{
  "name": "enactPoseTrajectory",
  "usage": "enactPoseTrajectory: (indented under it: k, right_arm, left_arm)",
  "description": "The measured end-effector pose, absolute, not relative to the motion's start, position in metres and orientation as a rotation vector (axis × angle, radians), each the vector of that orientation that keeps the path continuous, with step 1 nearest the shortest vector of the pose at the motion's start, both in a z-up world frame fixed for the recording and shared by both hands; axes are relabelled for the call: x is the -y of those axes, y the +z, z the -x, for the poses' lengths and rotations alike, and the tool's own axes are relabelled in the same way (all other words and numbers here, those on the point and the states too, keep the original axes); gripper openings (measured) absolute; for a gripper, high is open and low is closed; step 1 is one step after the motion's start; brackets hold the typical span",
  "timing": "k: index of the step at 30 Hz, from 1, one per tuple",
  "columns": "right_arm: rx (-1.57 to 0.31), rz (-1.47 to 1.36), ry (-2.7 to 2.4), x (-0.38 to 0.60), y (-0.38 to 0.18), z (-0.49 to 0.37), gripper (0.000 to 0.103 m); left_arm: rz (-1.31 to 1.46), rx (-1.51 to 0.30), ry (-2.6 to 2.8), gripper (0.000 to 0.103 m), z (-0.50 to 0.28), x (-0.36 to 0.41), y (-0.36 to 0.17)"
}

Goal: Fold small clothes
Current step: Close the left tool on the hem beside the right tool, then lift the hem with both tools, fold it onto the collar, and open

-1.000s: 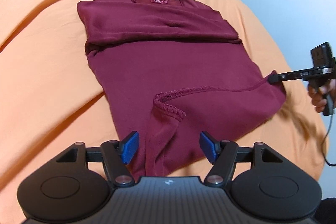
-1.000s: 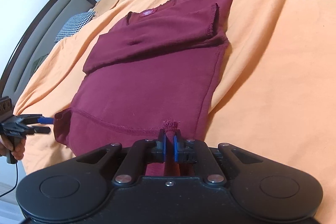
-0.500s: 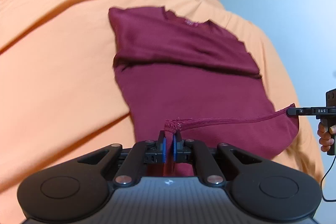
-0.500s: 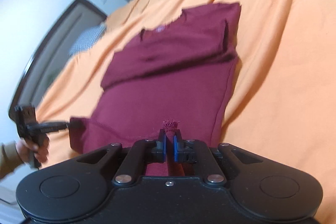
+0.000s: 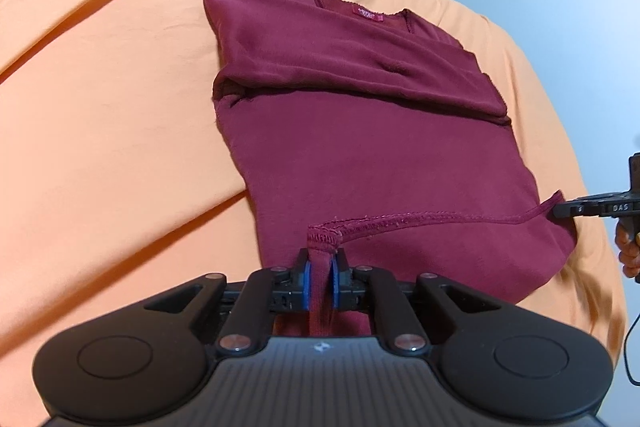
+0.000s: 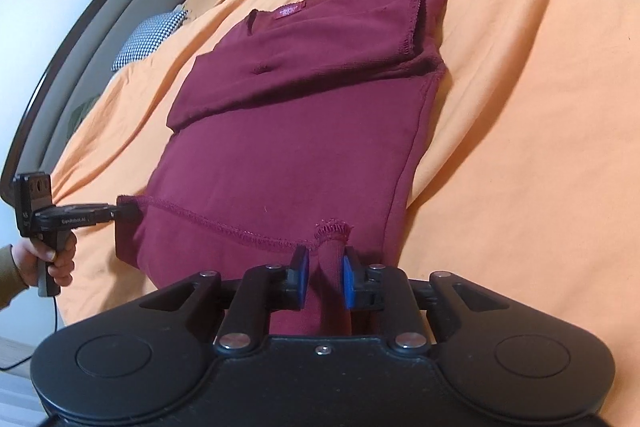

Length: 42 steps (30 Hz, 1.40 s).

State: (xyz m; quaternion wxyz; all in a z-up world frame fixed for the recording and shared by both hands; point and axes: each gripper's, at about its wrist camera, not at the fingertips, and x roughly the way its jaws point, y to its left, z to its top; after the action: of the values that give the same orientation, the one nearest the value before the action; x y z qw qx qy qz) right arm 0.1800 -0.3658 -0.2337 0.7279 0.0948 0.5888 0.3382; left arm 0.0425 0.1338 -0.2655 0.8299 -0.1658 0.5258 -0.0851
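low in the left wrist view, the left gripper (image 5: 319, 277) pinches a hem corner of the maroon top (image 5: 360, 147) between nearly closed blue pads. low in the right wrist view, the right gripper (image 6: 323, 277) is opening, its pads parted around the other hem corner. the top lies folded mid-frame on the orange bedspread (image 5: 100, 107). only the right wrist view shows a checked pillow (image 6: 150, 37) and dark headboard (image 6: 52, 79), upper left.
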Motion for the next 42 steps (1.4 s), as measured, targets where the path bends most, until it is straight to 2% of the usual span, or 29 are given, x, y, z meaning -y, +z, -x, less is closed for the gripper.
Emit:
enactPoseTrajectory:
  k: [2, 8, 13, 27, 42]
  right_arm:
    - [-1.292, -0.202, 0.75, 0.365, -0.233, -0.18, 0.014]
    - [-1.285, -0.199, 0.75, 0.362, -0.23, -0.177, 0.014]
    - [-1.279, -0.202, 0.737, 0.365, -0.229, -0.175, 0.007]
    - [-1.233, -0.256, 0.727, 0.371, -0.223, -0.166, 0.006]
    - [-1.143, -0.359, 0.756, 0.387, -0.193, -0.153, 0.005]
  left_arm:
    - [0.353, -1.114, -0.177, 0.008, -0.042, -0.133, -0.266]
    - [0.352, -1.117, -0.175, 0.009, -0.044, -0.131, -0.267]
    - [0.345, -1.116, -0.178, 0.009, -0.044, -0.13, -0.266]
    - [0.36, -1.058, -0.152, 0.006, -0.033, -0.128, -0.256]
    - [0.455, -0.906, -0.143, 0.006, -0.001, -0.136, -0.215]
